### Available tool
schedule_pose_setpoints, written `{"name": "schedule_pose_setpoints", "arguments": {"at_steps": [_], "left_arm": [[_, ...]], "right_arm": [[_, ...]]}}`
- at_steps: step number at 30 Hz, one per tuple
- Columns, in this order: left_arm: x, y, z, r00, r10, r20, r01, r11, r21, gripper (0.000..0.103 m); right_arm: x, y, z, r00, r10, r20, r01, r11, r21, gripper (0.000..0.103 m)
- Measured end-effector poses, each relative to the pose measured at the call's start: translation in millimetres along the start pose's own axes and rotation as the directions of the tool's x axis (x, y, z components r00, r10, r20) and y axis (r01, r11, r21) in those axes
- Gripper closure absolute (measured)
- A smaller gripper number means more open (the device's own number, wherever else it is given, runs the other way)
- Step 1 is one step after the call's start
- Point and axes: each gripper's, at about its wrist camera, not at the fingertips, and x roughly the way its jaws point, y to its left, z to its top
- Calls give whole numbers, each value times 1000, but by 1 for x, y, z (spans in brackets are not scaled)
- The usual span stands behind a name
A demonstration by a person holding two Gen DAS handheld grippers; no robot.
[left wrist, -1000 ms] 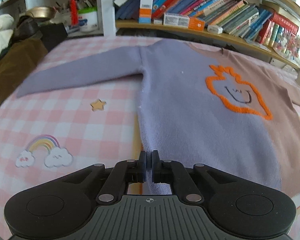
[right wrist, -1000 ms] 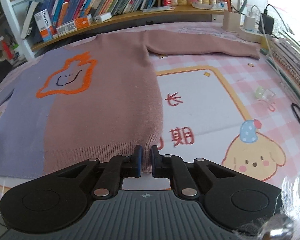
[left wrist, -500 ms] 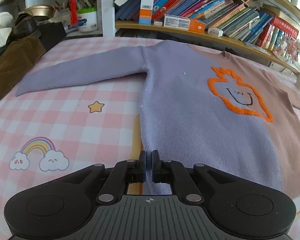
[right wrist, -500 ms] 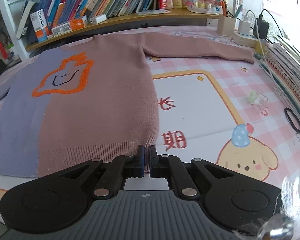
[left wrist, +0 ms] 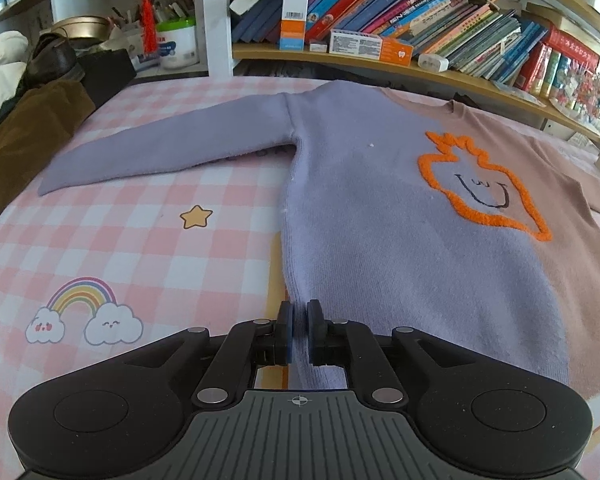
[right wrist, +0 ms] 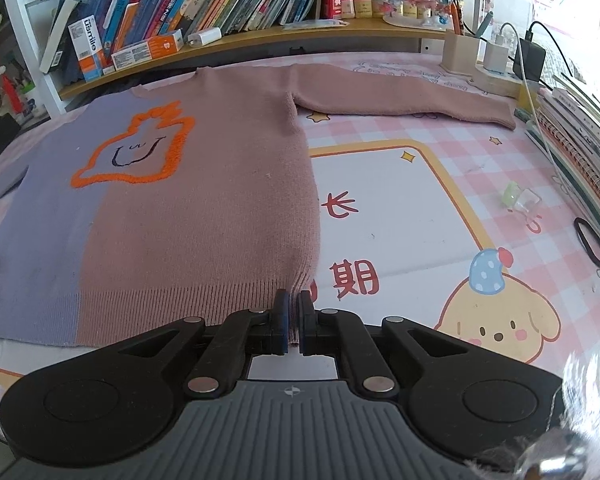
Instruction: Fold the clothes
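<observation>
- A brown garment (left wrist: 28,132) is heaped well left of the sweater (left wrist: 380,240), past the tip of its lavender sleeve (left wrist: 168,152).
- A rainbow print (left wrist: 82,308) and a star print (left wrist: 196,216) mark the pink-check bench (left wrist: 140,248) left of the sweater's side seam, below that sleeve.
- The left tool (left wrist: 298,336) is at the sweater's lower left corner. Its jaws have just been opening a little, yet the gap is narrow and the lavender hem runs up between the pads.
- The sweater lies flat and face up on the bench, hem toward the cameras, collar toward the shelf of books (left wrist: 420,4) behind it, both sleeves stretched out sideways.
- The sweater's left half is lavender and its right half dusty pink. An orange fuzzy outline (left wrist: 480,184) with a drawn smile straddles the colour line on the chest.
- The right tool (right wrist: 294,324) is at the sweater's lower right corner. Its jaws are nearly together, and the ribbed pink hem is pinched between the pads.
- The pink sleeve (right wrist: 400,100) reaches right from the sweater's shoulder, its cuff near stacked notebooks (right wrist: 580,140).
- Right of the sweater's body, the bench shows a yellow-framed white panel (right wrist: 380,200) with red characters, touching the side seam.
- A puppy print (right wrist: 500,320) is right of the sweater's hem, just beyond the right tool.
- Well right of the sweater lie a small clear item (right wrist: 520,200) and a black hair tie (right wrist: 590,246).
</observation>
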Motion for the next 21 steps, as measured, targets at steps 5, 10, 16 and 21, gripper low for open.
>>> {"name": "schedule_pose_setpoints", "arguments": {"at_steps": [5,10,16,21], "left_arm": [[-13,-4,-6,1000,0,15,0,1000,-11,91],[-31,-11,-14,1000,-10,25,10,1000,-26,79],[-51,-26,-23,998,-28,51,28,1000,-14,62],[-66,-38,-32,997,-25,75,25,1000,-9,46]], "right_arm": [[-1,-1,0,1000,5,-3,-5,1000,0,97],[-6,1,0,1000,18,9,-18,1000,-7,77],[-22,9,3,998,34,48,-32,999,-36,47],[-36,14,4,996,14,85,-10,999,-39,19]]}}
